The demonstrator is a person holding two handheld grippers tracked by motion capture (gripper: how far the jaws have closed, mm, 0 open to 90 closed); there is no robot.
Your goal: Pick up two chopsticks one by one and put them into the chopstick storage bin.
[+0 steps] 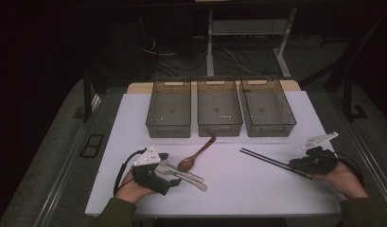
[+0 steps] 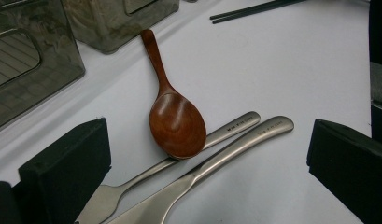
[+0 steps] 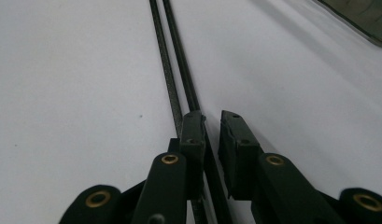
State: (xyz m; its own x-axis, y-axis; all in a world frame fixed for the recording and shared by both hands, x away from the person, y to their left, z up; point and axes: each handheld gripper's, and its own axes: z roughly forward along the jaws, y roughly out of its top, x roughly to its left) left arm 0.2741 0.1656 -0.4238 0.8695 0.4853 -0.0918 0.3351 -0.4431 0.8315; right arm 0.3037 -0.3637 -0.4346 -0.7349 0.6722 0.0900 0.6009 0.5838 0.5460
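A pair of black chopsticks lies on the white table at the right. My right gripper sits low at their near end. In the right gripper view its jaws are drawn close around one chopstick, and the other stick passes under the left-hand jaw. At the left, a brown wooden spoon rests its bowl on the handles of a steel fork and knife. My left gripper stands wide open over that cutlery, touching nothing.
Three empty smoky plastic bins stand in a row at the back of the table. Open white surface lies between the spoon and the chopsticks. Dark floor with cables and a desk frame lies beyond the table.
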